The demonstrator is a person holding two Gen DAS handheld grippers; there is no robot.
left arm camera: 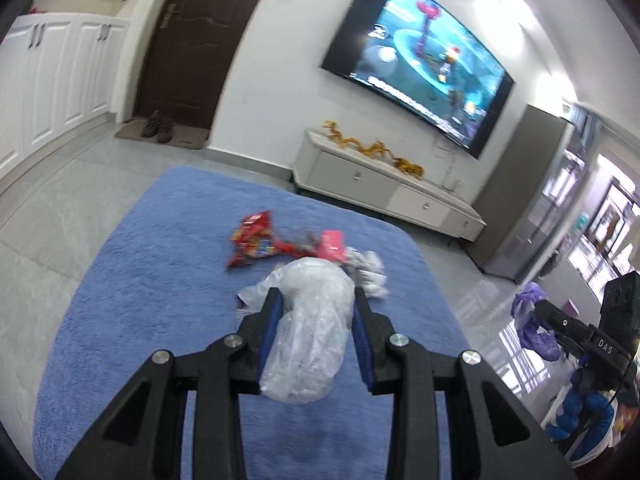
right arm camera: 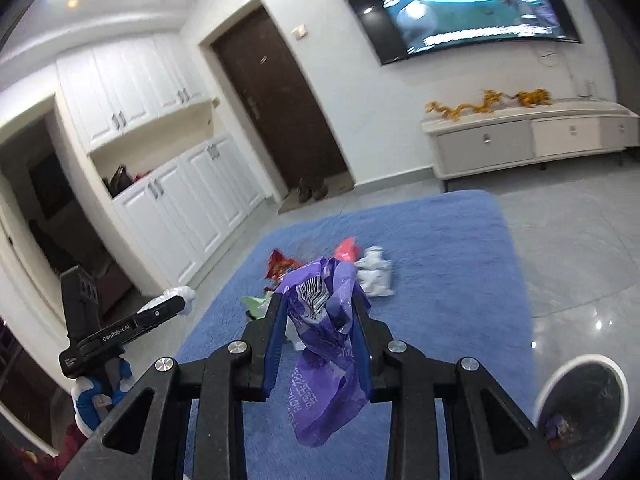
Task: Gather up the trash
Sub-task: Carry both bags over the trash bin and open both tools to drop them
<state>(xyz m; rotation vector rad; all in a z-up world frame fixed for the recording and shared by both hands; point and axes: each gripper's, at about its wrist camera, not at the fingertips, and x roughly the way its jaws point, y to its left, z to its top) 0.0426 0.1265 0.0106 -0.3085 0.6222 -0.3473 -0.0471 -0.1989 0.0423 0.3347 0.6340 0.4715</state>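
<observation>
Black tongs fill both views: my left tongs (left arm camera: 316, 304) pinch a clear plastic bag (left arm camera: 310, 340), my right tongs (right arm camera: 320, 312) clamp a purple bag (right arm camera: 328, 344). Both bags are lifted; a red wrapper (left arm camera: 254, 240), a pink packet (left arm camera: 332, 245) and crumpled paper (left arm camera: 370, 274) remain on the blue rug (left arm camera: 140, 300). A white bin (right arm camera: 580, 412) waits on the tiled floor near the door.

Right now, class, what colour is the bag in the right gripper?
Purple bag, clearest in the right wrist view.

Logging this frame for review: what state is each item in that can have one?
Left hand-held gripper: shut on clear plastic bag.
Right hand-held gripper: shut on purple plastic bag.
Red snack wrapper: lying on rug.
Trash bin: open.
Television: on.
Door: closed.
</observation>
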